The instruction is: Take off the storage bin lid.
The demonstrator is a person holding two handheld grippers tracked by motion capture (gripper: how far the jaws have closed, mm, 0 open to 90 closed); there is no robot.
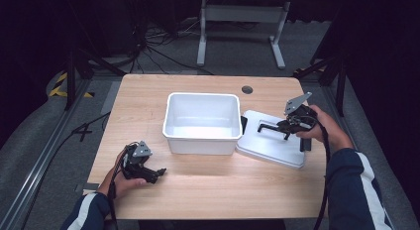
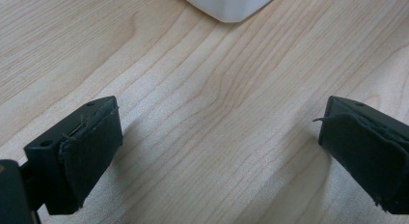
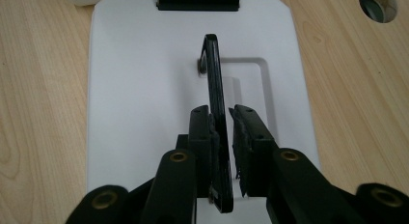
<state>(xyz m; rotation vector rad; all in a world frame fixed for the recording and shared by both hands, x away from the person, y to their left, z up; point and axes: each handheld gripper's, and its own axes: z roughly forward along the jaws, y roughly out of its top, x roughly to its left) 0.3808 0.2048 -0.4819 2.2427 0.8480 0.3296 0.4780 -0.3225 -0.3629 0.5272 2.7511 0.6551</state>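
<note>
Black handle (image 3: 216, 113) of the white lid (image 1: 272, 141), lying right of the bin (image 1: 202, 122), is what my right hand-held gripper (image 3: 223, 122) is pinching, presumably for lifting, while my left hand-held gripper (image 2: 217, 137) is resting open on the worktop (image 1: 208, 185).

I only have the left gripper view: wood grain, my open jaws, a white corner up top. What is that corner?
Observer: It is a corner of the white bin, standing open-topped mid-table.
Operator: Where is its lid?
Observer: The lid lies flat on the table, against the bin's right side.
Operator: And the right gripper?
Observer: The right gripper has its jaws around the lid's raised black handle.
</note>
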